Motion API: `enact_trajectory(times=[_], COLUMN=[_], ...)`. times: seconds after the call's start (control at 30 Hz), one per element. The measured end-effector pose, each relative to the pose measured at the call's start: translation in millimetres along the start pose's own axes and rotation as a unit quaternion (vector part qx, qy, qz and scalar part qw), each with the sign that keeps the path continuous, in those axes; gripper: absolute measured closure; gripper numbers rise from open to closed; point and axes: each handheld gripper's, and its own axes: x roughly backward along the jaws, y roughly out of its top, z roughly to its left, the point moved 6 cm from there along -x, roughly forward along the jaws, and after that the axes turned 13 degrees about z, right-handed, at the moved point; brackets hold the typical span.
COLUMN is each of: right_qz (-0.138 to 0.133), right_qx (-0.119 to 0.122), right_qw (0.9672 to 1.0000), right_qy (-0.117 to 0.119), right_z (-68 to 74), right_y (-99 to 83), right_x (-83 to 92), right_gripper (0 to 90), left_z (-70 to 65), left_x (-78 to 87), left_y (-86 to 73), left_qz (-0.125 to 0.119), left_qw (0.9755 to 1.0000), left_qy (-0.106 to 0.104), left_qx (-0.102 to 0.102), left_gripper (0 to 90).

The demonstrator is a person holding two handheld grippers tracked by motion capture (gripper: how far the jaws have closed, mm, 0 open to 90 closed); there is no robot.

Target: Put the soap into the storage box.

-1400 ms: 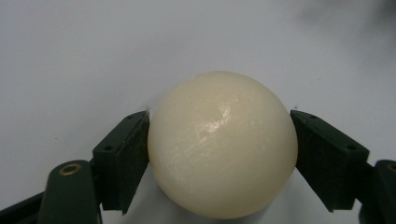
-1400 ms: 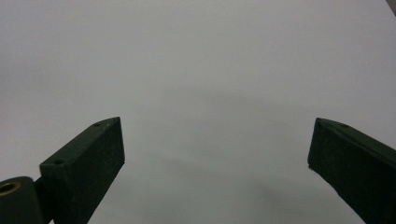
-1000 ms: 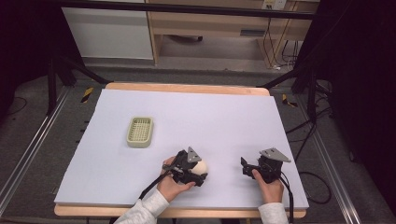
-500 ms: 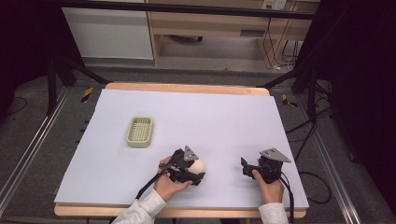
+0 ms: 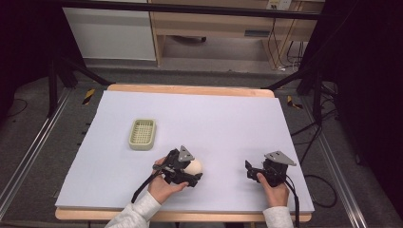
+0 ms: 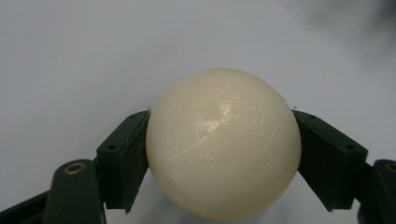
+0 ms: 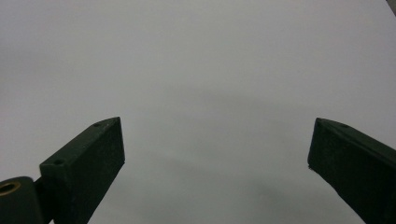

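The left tool [image 5: 187, 172] grips a cream ball [image 6: 223, 142] just above the table [image 5: 228, 123]; the right tool [image 7: 215, 172] rests with jaws apart. The green basket [image 5: 142, 134] at ten o'clock looks the likely destination, delivery not yet made.

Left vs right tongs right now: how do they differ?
Left tongs are shut on a cream ball; right tongs stand open with nothing between them. In the high view, the left tongs sit nearer the green basket than the right. Both have black jaws over the white sheet.
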Motion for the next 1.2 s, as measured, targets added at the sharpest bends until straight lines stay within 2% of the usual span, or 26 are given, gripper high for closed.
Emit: enact_trajectory(times=[0.63,1.2], right_qz=[-0.002,0.002], right_qx=[0.0,0.005], right_qw=[1.0,1.0], right_qy=[-0.001,0.003], right_z=[-0.4,2.0], right_y=[0.3,-0.6], right_x=[0.2,-0.6], right_gripper=[4.2,4.2], left_z=[38.6,65.9], left_x=[36.0,54.0], left_y=[-11.7,-21.9], left_qz=[-0.016,-0.023], left_qw=[0.9991,0.9977], left_qy=[0.022,0.037], left_qx=[0.033,0.053], left_gripper=[23.8,23.8])
